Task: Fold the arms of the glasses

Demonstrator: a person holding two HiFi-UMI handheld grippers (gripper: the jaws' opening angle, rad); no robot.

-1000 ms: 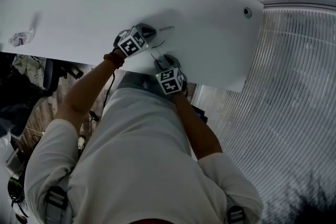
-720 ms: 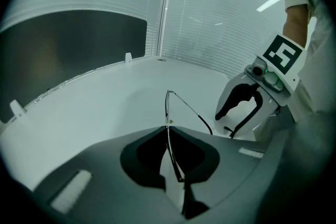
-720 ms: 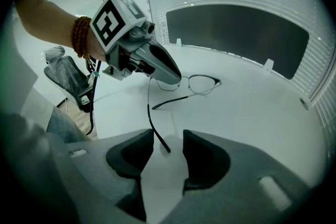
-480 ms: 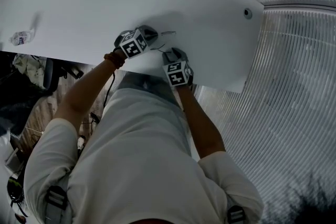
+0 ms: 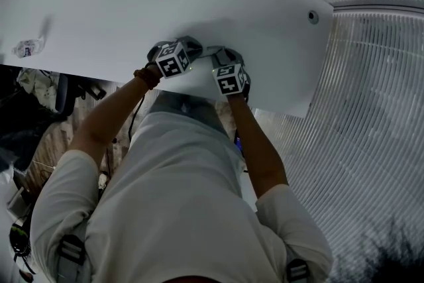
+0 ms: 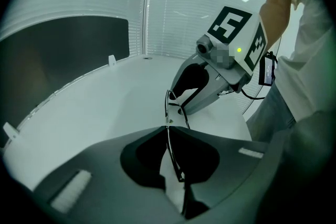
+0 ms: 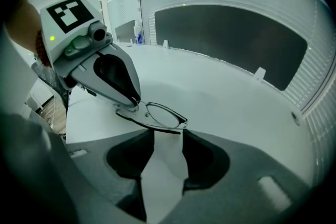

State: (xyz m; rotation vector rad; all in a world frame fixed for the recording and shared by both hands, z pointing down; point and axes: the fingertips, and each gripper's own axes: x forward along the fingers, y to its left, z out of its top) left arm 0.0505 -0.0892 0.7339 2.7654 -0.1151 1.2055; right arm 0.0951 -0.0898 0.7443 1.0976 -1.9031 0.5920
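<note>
A thin dark-rimmed pair of glasses (image 7: 159, 116) is at the near part of the white table (image 5: 99, 10). My left gripper (image 6: 169, 131) is shut on one thin arm of the glasses (image 6: 174, 157), which runs back between its jaws. The right gripper view shows it clamped at the frame's left end. My right gripper (image 7: 163, 136) stands open just short of the glasses, whose dark lower bar lies across its jaw tips with nothing pressed. In the head view the left gripper (image 5: 193, 48) and right gripper (image 5: 216, 54) meet side by side and hide most of the glasses.
The table's near edge runs just under both grippers, by the person's body. A small crumpled object (image 5: 25, 48) lies at the table's far left. A dark panel (image 7: 226, 34) stands behind the table. A ribbed floor (image 5: 371, 109) lies to the right.
My right gripper has moved away from the table's near edge, up to the glasses beside the left gripper. The left gripper shifted slightly and still holds the glasses.
</note>
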